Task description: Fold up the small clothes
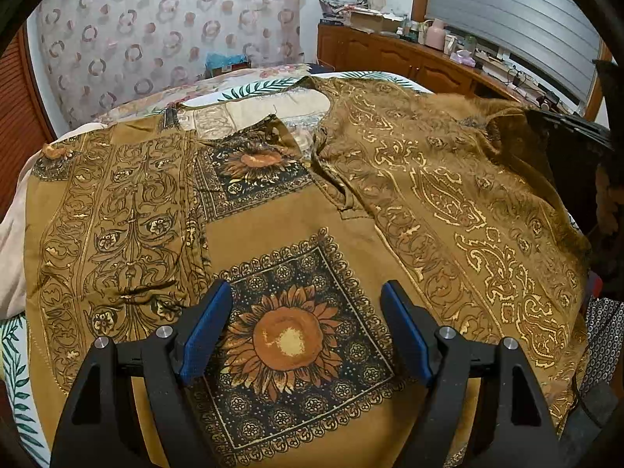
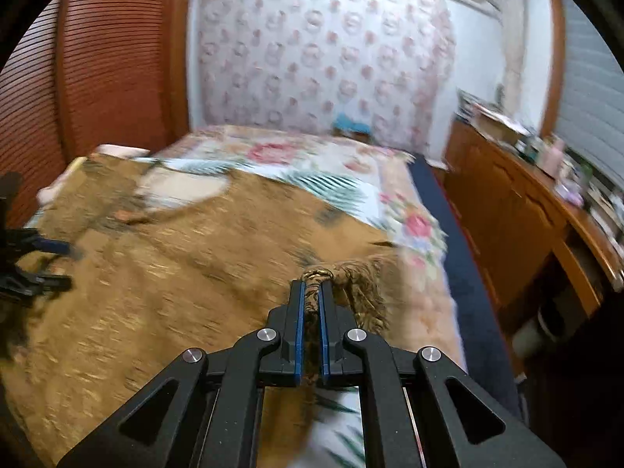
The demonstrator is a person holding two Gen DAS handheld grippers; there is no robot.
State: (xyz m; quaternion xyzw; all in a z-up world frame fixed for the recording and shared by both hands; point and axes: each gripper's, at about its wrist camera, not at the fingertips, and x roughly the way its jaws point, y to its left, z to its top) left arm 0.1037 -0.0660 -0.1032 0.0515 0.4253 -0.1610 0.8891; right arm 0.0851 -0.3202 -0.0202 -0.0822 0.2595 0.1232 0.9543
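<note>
A mustard-brown shirt (image 1: 280,210) with gold scroll print and sunflower squares lies spread on the bed. Its right side is folded over toward the middle. My left gripper (image 1: 306,296) is open and empty, hovering just above a sunflower square (image 1: 288,339) near the shirt's lower part. My right gripper (image 2: 312,286) is shut on a bunched edge of the shirt (image 2: 316,275) at the shirt's right side; this view is blurred by motion. The left gripper also shows at the left edge of the right wrist view (image 2: 66,265).
The bed has a floral and leaf-print cover (image 2: 296,156). A pink cloth (image 1: 11,241) lies at the bed's left edge. A wooden cabinet (image 1: 390,54) with clutter on top stands to the right. A wooden louvred wardrobe (image 2: 78,78) stands on the left.
</note>
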